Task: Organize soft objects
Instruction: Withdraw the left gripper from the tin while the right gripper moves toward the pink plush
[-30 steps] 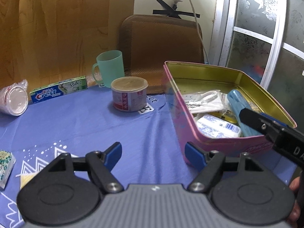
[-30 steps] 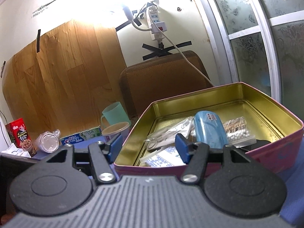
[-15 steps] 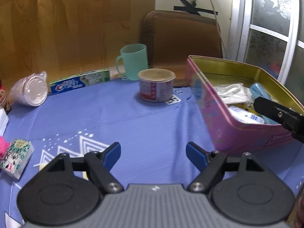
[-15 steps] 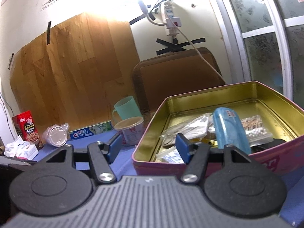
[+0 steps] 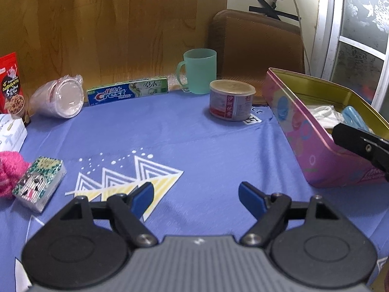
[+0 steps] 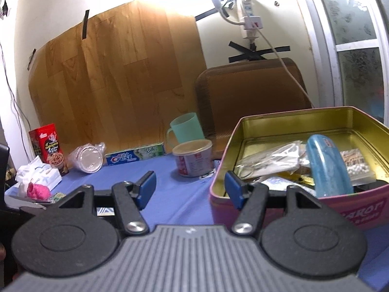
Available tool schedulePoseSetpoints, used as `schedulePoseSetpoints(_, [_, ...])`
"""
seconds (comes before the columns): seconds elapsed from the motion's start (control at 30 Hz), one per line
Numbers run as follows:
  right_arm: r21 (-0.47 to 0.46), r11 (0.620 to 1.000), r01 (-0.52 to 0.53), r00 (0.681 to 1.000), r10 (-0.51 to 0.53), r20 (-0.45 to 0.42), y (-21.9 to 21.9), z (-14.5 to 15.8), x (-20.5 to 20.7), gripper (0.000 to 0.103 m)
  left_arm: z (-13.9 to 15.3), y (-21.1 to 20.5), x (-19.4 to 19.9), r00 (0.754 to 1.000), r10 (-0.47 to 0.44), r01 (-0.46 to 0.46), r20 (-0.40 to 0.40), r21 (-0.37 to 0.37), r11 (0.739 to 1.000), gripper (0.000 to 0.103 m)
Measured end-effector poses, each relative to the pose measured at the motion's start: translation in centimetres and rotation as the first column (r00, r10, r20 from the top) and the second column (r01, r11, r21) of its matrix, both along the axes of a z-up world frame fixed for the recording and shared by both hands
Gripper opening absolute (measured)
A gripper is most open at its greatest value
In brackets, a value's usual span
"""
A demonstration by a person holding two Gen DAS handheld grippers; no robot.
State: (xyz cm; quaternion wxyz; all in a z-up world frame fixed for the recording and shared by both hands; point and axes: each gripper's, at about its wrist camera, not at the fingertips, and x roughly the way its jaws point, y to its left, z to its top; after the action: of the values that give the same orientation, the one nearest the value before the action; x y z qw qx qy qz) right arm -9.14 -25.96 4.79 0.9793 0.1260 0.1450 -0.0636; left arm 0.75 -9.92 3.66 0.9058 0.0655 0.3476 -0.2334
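A counter covered by a blue cloth is backed by a wood-pattern board. The left tool is seen released, its jaws having just been widening with nothing between them. A pink fuzzy bundle lies at the left edge of the left view, touching a small patterned tissue pack, both left of the tool; the pack's long axis runs from lower left to upper right. The left hand is judged nearer. The right tool is also released and empty. At right, the pink tin holds a blue case, clear packets and cotton swabs.
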Motion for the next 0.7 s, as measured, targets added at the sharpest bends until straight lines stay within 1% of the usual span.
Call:
schedulePoseSetpoints(0.17, [-0.004,1.000,-0.015,1.000,0.015,-0.020,0.6,-0.2,0.4,0.065,-0.5,0.6,0.0,1.000,0.001,-0.001,-0.004,-0.001,1.000,0.080])
schedulePoseSetpoints(0.53, [-0.012,0.998,-0.059,0.997,0.058,-0.057,1.8,-0.9,1.3,0.066,-1.2,2.6,0.3,0.999,0.038,-0.038,-0.009,-0.006,0.999,0.083])
schedulePoseSetpoints(0.63, [-0.014,0.997,-0.080,0.995,0.079,-0.067,2.2,-1.0,1.7,0.066,-1.1,3.7,0.1,0.999,0.049,-0.049,0.002,-0.012,0.999,0.083])
schedulePoseSetpoints(0.7, [-0.015,0.995,-0.101,0.992,0.099,-0.077,2.5,-1.1,2.1,0.066,-1.0,4.9,-0.3,0.998,0.056,-0.055,0.025,-0.025,0.998,0.085])
